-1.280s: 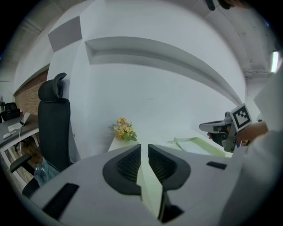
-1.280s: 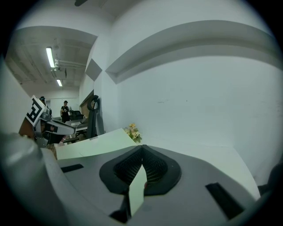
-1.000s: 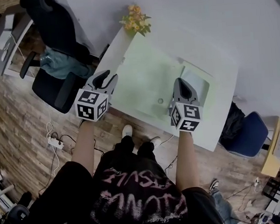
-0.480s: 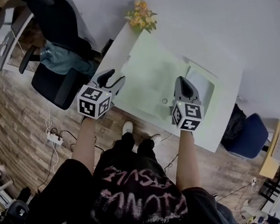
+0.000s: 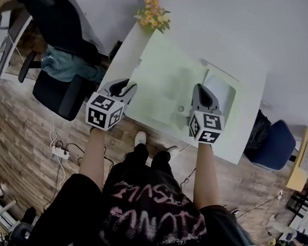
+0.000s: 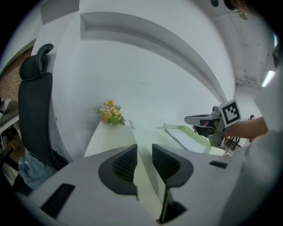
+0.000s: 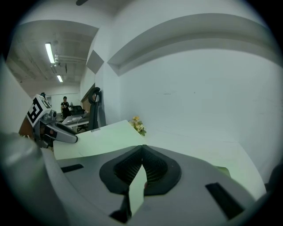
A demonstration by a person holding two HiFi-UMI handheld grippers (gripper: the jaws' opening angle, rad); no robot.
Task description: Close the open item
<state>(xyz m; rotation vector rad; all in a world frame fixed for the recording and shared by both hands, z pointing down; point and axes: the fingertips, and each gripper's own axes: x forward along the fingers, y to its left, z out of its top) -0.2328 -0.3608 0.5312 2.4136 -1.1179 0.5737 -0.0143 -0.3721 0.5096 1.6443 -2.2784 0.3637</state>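
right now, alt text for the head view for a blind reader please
Seen from above, a person holds a left hand-held gripper, jaws apart, empty and just narrowed, and a right hand-held gripper, jaws together, at a white rectangular table with a pale green mat. Yellow flowers stand at its far corner; a black office chair is left.

A white wall [image 5: 230, 11] is seen filling twelve to two o'clock in the head view, and the white bench [image 5: 239, 133] is set against it. Wood-plank floor [image 5: 15, 132] is spread from seven to ten o'clock. A black office chair [image 5: 58, 96] is parked at ten o'clock, a blue chair [image 5: 276, 146] at four. Ceiling strip lights [image 7: 49, 53] are caught lit at ten o'clock in the right gripper view.
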